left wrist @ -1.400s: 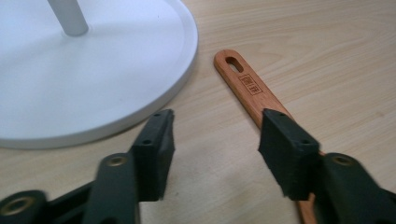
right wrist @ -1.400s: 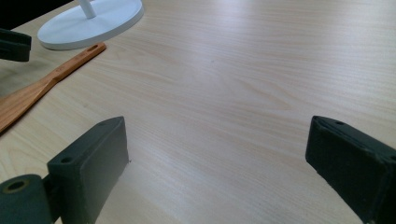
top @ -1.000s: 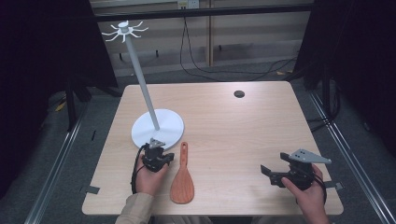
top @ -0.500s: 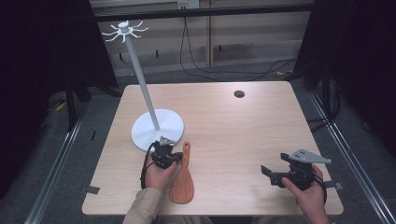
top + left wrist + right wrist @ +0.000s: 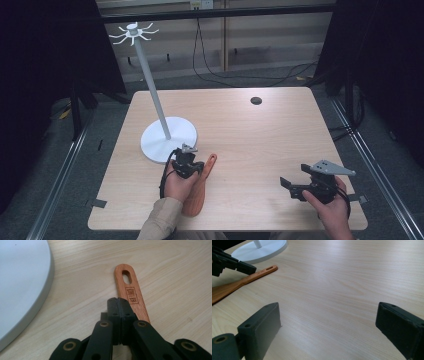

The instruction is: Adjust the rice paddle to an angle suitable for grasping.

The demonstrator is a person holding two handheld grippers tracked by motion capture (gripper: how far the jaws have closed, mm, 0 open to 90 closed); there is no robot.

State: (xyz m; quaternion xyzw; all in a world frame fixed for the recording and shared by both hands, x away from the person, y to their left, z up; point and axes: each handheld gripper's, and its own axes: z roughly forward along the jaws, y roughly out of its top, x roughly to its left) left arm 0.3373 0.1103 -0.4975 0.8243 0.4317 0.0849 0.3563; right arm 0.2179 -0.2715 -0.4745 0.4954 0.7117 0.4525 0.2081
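A person stands at the near edge of a pale wooden table [image 5: 260,130], a black gripper in each hand. The left gripper [image 5: 186,162] sits low over the near-left part of the table, just in front of the round white base of a tall hook stand [image 5: 156,112]. Its jaws are pressed flat together with no gap between them, and they rest above the handle of a reddish wooden spatula [image 5: 199,190]. In the left gripper view the closed tips cover the handle partway along, while the end with the long hanging slot and a small stamped mark [image 5: 131,295] pokes out beyond them. Whether the jaws actually pinch the wood or merely lie on top of it, I cannot tell.

The spatula lies flat on the table, its handle end pointing away from the person toward the stand's base and its broad blade toward the near edge, beside the person's left sleeve [image 5: 159,222].

The right gripper [image 5: 305,187] is held near the table's near-right corner, well apart from the spatula. Its jaws are spread wide with bare tabletop between them. A small dark round disc [image 5: 256,100] sits on the far side of the table.
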